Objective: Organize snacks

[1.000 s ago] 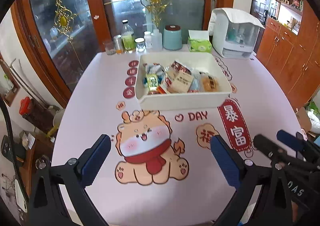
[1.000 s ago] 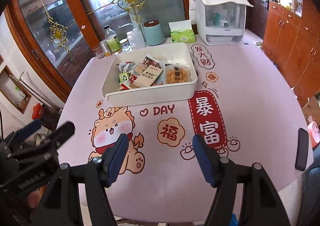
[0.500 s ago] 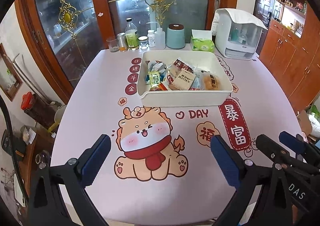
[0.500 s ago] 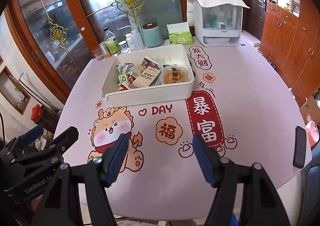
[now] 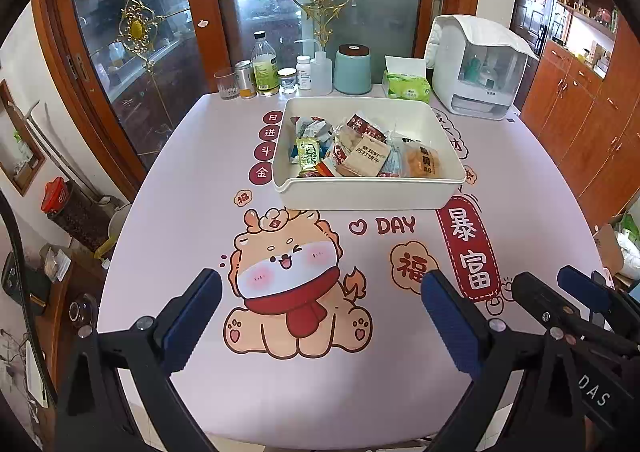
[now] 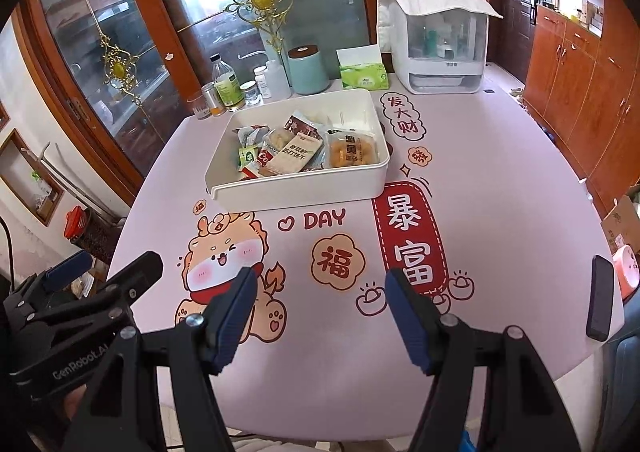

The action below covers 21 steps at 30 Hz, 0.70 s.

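A white rectangular bin stands on the far middle of the pink table and holds several snack packets, among them a tan cracker pack and a clear pack of yellow pastry. My left gripper is open and empty, held above the cartoon print at the table's near edge. My right gripper is open and empty, also above the near edge, to the right of the left one. Both are well short of the bin.
Behind the bin stand bottles and jars, a teal canister, a green tissue box and a white cabinet appliance. A dark phone lies at the table's right edge. Glass doors are behind, wooden cabinets to the right.
Both grippers have drawn back and risen a little, so the bin looks smaller and farther. Both stay open and empty. Nothing on the table has moved.
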### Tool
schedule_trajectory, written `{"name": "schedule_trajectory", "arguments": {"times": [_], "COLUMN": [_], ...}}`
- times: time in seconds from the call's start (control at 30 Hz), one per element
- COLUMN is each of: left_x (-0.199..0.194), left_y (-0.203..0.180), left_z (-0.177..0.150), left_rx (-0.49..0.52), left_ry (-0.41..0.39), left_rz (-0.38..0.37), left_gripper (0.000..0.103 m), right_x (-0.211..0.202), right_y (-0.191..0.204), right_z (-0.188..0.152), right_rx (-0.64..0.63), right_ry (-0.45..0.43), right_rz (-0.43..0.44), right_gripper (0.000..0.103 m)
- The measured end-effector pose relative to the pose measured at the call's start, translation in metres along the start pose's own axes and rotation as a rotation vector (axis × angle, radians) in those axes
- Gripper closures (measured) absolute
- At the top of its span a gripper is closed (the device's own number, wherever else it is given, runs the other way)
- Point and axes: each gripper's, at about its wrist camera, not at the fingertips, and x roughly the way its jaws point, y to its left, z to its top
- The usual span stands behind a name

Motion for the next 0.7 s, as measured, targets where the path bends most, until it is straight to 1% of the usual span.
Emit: {"name": "schedule_trajectory", "arguments": {"times": [0.7], "left_x": [0.0037], "left_y": [-0.0042], "left_z": [-0.0065], "left_rx": [-0.011], "left_ry": [0.013], "left_rz": [0.010], "left_gripper": [0.003], "right_x": [0.0025], "right_y": [-0.0034], "right_z": [-0.0032], "right_rx": [0.001], "right_ry": [0.008], "right_rz": [0.008], "right_gripper": [0.036]}}
